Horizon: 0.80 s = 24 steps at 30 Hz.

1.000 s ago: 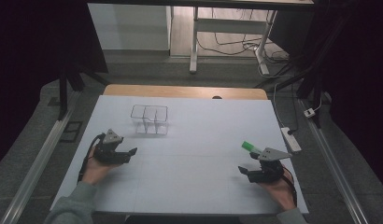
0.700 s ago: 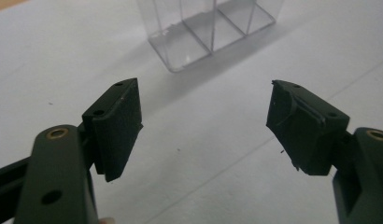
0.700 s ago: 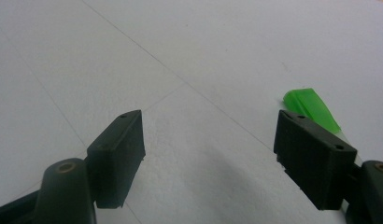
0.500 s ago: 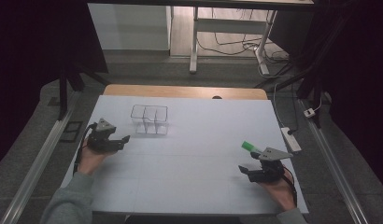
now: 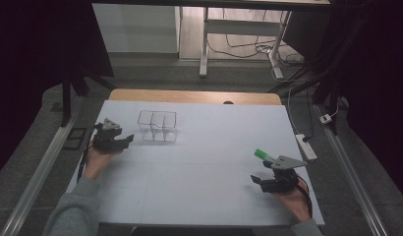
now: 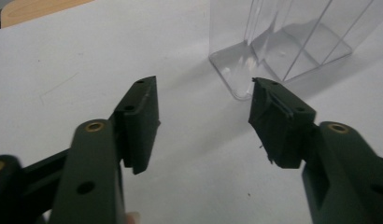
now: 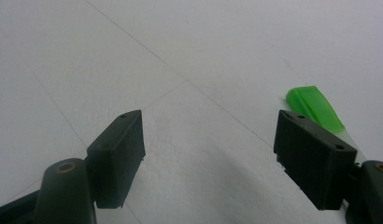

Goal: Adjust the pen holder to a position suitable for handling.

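Note:
A clear plastic box with two compartments (image 5: 158,126) stands on the white table sheet (image 5: 204,162) at the back left. My left gripper (image 5: 125,140) sits just left of it, open and empty. In the left gripper view the clear box (image 6: 283,44) rises just beyond the gripper's (image 6: 203,116) right jaw. A small green piece (image 5: 263,155) lies near the right edge, just behind my right gripper (image 5: 256,178), which is open and empty. In the right gripper view the green piece (image 7: 315,107) lies beyond the gripper's (image 7: 208,140) right jaw.
A wooden table edge (image 5: 194,96) shows behind the white sheet. A white power strip (image 5: 306,146) lies on the floor to the right. Metal rails (image 5: 37,169) run along both sides of the table. A desk frame (image 5: 204,44) with cables stands farther back.
My left gripper has moved away from me and to the left, and now sits beside the clear box. The right gripper has stayed where it was.

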Each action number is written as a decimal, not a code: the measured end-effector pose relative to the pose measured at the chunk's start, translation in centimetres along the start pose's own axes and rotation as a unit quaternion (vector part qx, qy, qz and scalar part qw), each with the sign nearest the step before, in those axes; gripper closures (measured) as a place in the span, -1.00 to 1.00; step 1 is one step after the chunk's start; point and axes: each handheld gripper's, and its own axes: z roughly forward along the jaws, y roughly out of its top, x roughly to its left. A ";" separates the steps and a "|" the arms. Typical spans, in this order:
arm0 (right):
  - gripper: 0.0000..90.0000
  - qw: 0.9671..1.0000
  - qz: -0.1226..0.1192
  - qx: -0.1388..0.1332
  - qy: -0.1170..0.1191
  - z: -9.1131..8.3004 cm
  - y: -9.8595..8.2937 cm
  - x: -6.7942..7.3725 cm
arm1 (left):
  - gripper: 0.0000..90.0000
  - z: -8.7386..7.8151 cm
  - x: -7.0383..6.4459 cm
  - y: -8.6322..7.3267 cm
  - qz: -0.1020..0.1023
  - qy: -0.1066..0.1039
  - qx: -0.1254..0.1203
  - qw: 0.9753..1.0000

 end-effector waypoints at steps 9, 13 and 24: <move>-0.46 1.000 0.001 0.000 0.000 0.0 0.0 0.0 | 0.45 1.5 0.1 1.0 0.010 -0.016 0.001 1.000; -0.46 1.000 0.000 0.000 -0.002 0.1 0.1 0.1 | 0.90 2.3 0.2 1.2 0.010 -0.026 0.005 1.000; -0.46 1.000 0.000 0.000 0.000 0.1 0.0 0.1 | 0.98 3.3 0.3 1.6 0.001 -0.042 0.005 0.999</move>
